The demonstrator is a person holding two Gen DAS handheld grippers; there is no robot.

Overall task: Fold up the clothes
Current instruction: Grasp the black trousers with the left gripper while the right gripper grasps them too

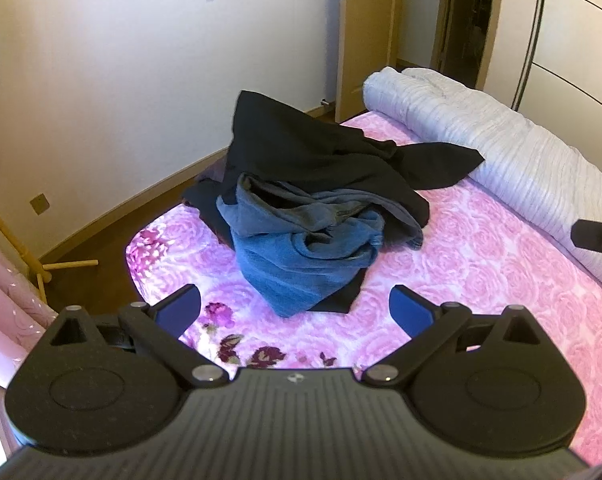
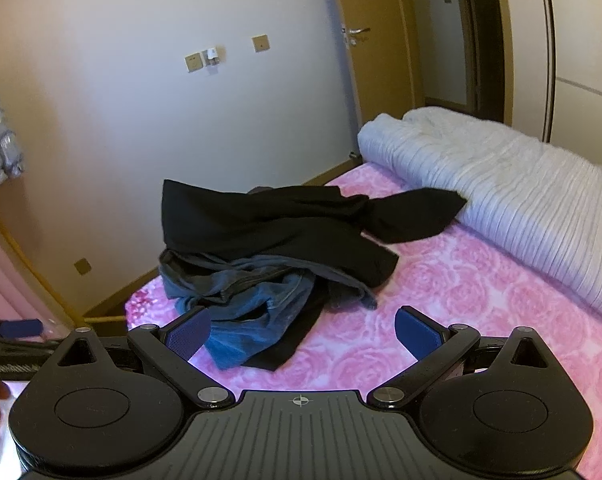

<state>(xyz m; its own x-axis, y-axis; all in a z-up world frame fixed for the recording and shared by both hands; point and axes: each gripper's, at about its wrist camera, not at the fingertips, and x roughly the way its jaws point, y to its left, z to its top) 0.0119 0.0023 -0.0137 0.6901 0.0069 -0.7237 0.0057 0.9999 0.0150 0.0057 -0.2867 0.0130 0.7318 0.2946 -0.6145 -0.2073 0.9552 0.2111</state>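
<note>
Right now I have both claws hanging above the pink rose-patterned bed (image 1: pixel 481 264), the left claw (image 1: pixel 295 312) and the right claw (image 2: pixel 303 334) each spread wide and holding nothing. Ahead of them the clothes sit in one crumpled heap on the bed: a black garment (image 1: pixel 301 148) draped over a blue garment (image 1: pixel 301 264). One black sleeve reaches to touch the rolled grey quilt (image 1: pixel 501 140) along the bed's far side.
</note>
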